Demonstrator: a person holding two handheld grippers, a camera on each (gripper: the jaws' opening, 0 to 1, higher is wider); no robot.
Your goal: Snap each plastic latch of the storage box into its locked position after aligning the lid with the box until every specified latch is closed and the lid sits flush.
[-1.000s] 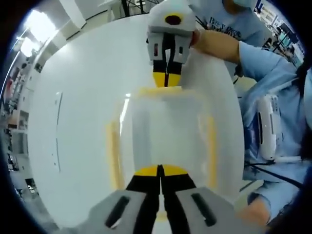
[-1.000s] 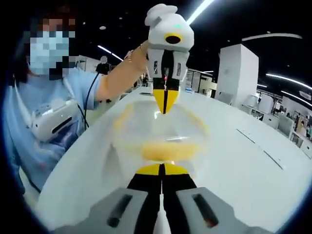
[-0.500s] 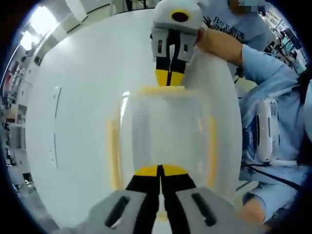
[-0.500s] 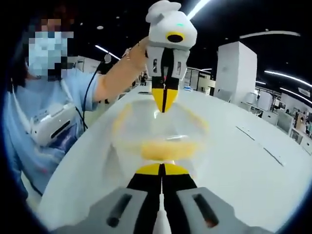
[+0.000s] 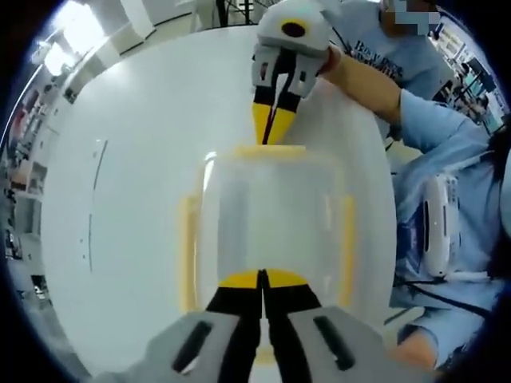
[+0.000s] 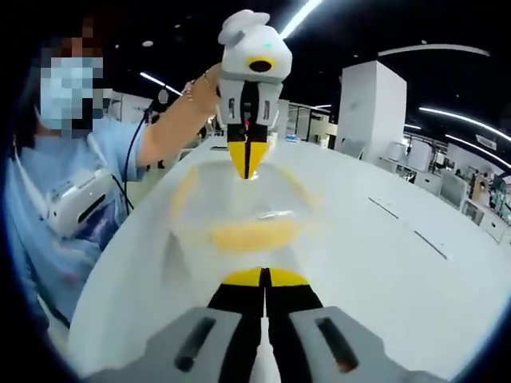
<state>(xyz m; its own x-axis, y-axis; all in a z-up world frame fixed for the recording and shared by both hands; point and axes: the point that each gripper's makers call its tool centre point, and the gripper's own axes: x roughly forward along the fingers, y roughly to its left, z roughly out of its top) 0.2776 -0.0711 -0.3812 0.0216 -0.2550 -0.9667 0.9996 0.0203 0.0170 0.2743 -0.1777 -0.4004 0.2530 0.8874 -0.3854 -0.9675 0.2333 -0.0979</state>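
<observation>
While lid (image 5: 267,199) sat on box (image 6: 239,215), mid-table (image 5: 120,239), seemingly flush. Left gripper (image 5: 262,281) jaws closed, empty, tips at near end latch (image 6: 251,235). Right gripper (image 5: 271,132) closed, empty, at opposite end latch (image 5: 267,150). Side latches (image 5: 188,255) looked down; end latches probably left to press. Person's sleeve (image 5: 447,136) at table edge, nothing blocking.

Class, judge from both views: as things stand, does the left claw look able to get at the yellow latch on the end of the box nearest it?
Probably yes. The left claw, shut, sits over the near yellow latch of the clear storage box; nothing lies between.
</observation>
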